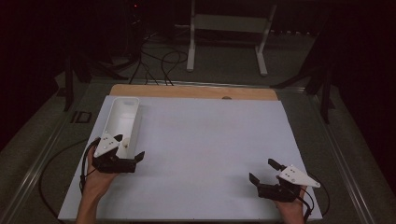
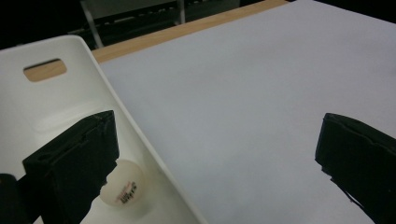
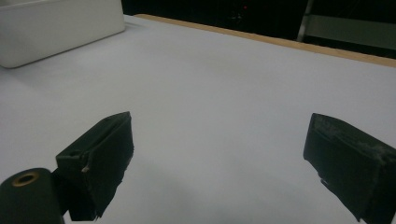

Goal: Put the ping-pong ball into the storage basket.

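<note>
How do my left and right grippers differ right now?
The left gripper straddles the long white plastic bin's near wall, one jaw above the small white ball inside; the right gripper sits over the bare white table sheet, far from the bin. Both are open and empty.

In the left gripper view, one black jaw covers the left part of the white ball [image 2: 122, 185] lying in the white tray [image 2: 56, 107]; the print on the ball is too small to read. The tray's near end runs off the bottom edge and its left wall off the left edge. In the high view the left gripper [image 1: 129, 146] hides the tray's near end — the ball there is a faint pale spot. In the right gripper view the tray [image 3: 60, 28] is cut off by the top and left edges.
</note>
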### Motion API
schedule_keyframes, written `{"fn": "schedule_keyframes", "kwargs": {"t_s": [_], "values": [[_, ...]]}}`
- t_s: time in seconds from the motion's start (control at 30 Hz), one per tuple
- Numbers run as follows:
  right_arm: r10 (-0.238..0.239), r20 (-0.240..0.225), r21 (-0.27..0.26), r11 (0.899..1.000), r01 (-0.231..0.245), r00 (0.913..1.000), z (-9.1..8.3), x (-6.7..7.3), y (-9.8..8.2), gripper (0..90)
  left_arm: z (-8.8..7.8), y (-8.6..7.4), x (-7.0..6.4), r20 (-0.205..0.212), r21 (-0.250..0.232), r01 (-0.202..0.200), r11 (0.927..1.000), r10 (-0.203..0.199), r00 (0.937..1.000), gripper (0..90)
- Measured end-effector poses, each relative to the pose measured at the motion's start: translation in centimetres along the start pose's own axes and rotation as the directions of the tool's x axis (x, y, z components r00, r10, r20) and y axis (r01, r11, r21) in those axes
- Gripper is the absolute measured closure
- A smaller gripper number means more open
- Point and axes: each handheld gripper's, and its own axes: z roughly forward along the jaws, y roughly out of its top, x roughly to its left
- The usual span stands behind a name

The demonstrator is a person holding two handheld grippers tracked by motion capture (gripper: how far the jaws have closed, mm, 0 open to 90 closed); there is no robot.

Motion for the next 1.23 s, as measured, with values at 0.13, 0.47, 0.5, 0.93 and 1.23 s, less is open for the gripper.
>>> {"fn": "schedule_keyframes", "kwargs": {"t_s": [0.13,0.47,0.5,0.93,1.23], "values": [[-0.001,0.000,0.000,1.000,0.001,1.0000,0.0,0.0,0.0,8.0,-0.2,-1.1,-0.4,0.011,-0.023,0.015,0.9996,-0.015,0.9998,0.2],[0.001,-0.007,-0.005,1.000,-0.001,1.0000,0.0,0.0,0.0,7.9,-1.1,-2.6,-1.2,0.039,-0.092,0.012,0.9957,-0.008,0.9992,0.2],[0.002,-0.008,-0.005,1.000,-0.002,1.0000,0.1,0.0,0.0,7.9,-1.3,-2.8,-1.3,0.040,-0.101,0.012,0.9948,-0.008,0.9992,0.2],[-0.013,-0.038,-0.023,1.000,0.012,0.9992,0.5,0.1,0.0,7.9,-1.7,-3.8,-2.0,0.031,-0.161,0.016,0.9869,-0.011,0.9995,0.2],[-0.001,-0.051,-0.015,1.000,0.001,0.9987,1.3,-0.1,0.0,7.9,-1.6,-4.0,-2.1,0.031,-0.161,-0.003,0.9870,0.008,0.9995,0.2]]}}
